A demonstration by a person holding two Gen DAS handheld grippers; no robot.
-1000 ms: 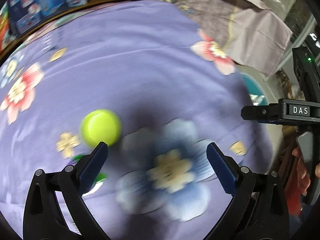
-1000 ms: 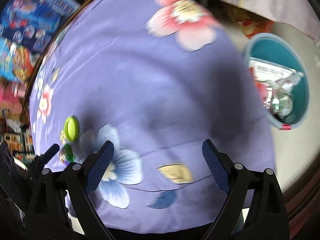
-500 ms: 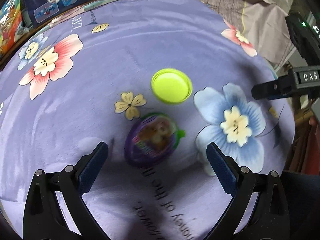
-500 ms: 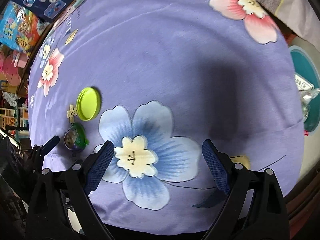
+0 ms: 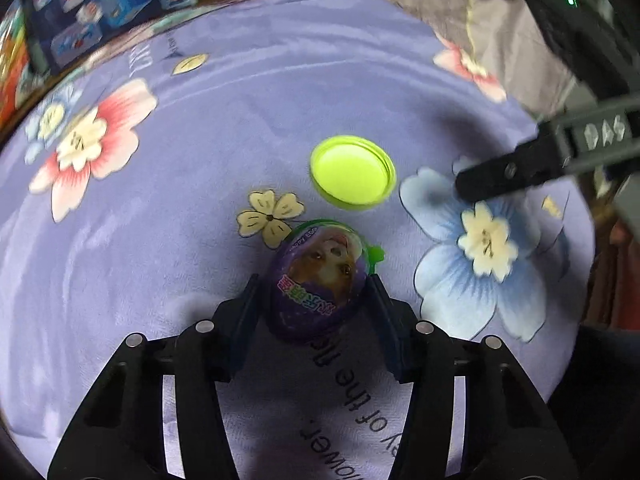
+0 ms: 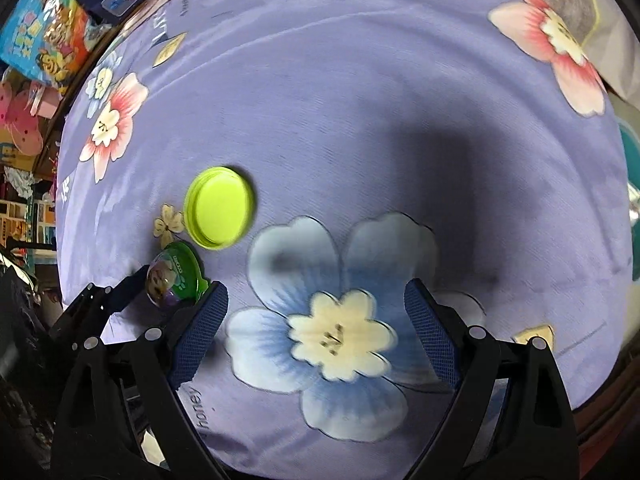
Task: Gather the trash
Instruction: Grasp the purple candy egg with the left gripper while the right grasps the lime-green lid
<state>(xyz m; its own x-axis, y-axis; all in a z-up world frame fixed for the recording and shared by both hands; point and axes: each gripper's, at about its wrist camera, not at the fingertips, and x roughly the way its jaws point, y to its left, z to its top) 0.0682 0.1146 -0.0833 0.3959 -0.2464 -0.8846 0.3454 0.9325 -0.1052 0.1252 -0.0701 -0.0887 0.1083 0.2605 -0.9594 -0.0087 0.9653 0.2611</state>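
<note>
A purple egg-shaped capsule [image 5: 320,280] with a green rim and a dog picture lies on the purple flowered cloth [image 5: 240,120]. My left gripper [image 5: 314,292] has its jaws closing around it, and both blue pads touch its sides. A round lime-green lid [image 5: 352,172] lies flat just beyond the egg. In the right wrist view the lid [image 6: 220,212] and the egg [image 6: 172,280] sit to the left. My right gripper [image 6: 316,304] hangs open over a printed blue flower with nothing between its fingers.
Colourful toy boxes [image 5: 100,8] line the far left edge of the table. A grey cloth [image 5: 500,40] lies at the far right. A sliver of a teal bin [image 6: 630,152] shows past the right edge. One right-gripper finger [image 5: 500,176] reaches in beside the lid.
My left gripper came over the egg, then its jaws narrowed onto it. My right gripper swung left from the bin side to above the blue flower, staying open.
</note>
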